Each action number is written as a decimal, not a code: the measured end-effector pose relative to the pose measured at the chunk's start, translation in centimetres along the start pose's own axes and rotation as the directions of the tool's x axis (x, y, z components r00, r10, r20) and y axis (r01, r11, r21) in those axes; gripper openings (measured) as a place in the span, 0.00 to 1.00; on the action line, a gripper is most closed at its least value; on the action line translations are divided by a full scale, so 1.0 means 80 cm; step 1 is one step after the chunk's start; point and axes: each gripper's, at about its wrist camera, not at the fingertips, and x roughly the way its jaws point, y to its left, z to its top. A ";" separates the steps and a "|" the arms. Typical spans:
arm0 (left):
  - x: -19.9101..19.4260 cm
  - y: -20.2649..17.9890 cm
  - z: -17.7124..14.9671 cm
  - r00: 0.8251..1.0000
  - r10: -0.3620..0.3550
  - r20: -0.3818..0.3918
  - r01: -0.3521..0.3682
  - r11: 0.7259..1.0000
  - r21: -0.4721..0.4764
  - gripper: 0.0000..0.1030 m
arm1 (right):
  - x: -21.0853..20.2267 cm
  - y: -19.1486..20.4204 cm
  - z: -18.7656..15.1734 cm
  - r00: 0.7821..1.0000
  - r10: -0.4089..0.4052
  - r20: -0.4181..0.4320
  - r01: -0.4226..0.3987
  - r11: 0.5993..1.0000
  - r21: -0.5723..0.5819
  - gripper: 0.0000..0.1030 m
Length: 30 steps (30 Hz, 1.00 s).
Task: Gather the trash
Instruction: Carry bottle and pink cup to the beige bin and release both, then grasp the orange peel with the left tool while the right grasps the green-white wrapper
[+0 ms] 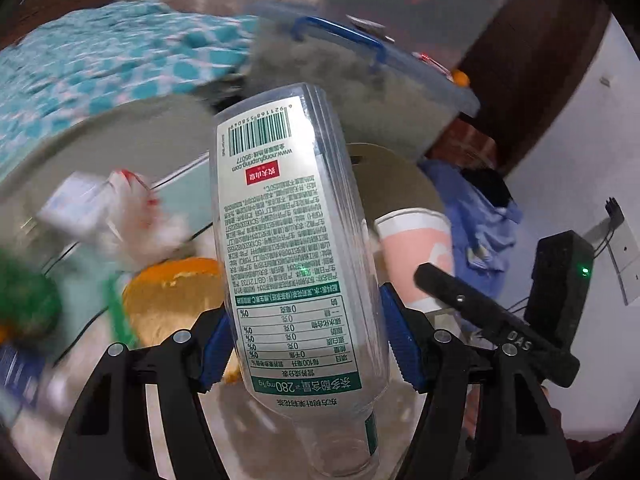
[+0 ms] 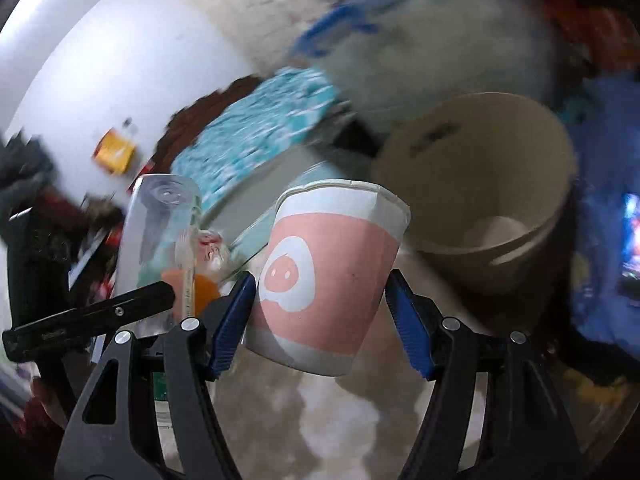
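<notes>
Left wrist view: the left gripper (image 1: 308, 344) has its blue pads (image 1: 218, 350) clamped on a clear plastic bottle (image 1: 296, 240), label showing, neck pointing back toward the camera. Just right of the bottle, a pink paper cup (image 1: 416, 252) and the right gripper's black finger (image 1: 480, 312). Left of the bottle: an orange peel (image 1: 172, 300) and blurred crumpled wrappers (image 1: 136, 216). Beyond the bottle, a lidded storage box (image 1: 360, 92).

Right wrist view: the right gripper (image 2: 320, 320) is pressed on the pink cup (image 2: 324, 276), held slightly tilted. Just beyond the cup and to its right, an open tan bin (image 2: 480, 176). Left of the cup, the bottle (image 2: 160, 232). Blue cloth (image 2: 600, 240) lies right of the bin.
</notes>
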 end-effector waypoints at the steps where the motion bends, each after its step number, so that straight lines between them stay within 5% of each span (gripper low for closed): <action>1: 0.015 -0.009 0.012 1.000 -0.025 -0.012 0.025 1.000 0.013 0.62 | 0.003 -0.013 0.010 1.000 -0.026 0.008 0.025 1.000 0.017 0.66; 4: 0.062 -0.039 0.049 0.995 -0.089 -0.054 0.091 0.995 0.031 0.63 | 0.008 -0.040 0.031 0.996 -0.090 0.023 0.088 0.994 0.064 0.68; 10: 0.149 -0.079 0.110 0.991 -0.065 -0.114 0.076 0.993 0.089 0.76 | 0.029 -0.094 0.063 0.996 -0.089 0.006 0.086 0.973 0.216 0.84; 16: 0.132 -0.076 0.110 0.998 -0.032 -0.048 0.038 0.993 0.115 0.77 | 0.016 -0.092 0.057 0.991 -0.113 0.064 0.099 0.977 0.190 0.84; 23: 0.084 0.009 0.076 1.000 -0.010 -0.029 0.009 0.999 -0.038 0.76 | 0.013 -0.091 0.058 0.982 -0.164 0.097 0.146 0.974 0.175 0.80; 30: 0.041 0.107 0.014 0.999 0.019 -0.031 -0.026 0.974 -0.225 0.69 | 0.016 -0.049 0.060 0.973 -0.194 0.127 0.192 0.981 0.032 0.69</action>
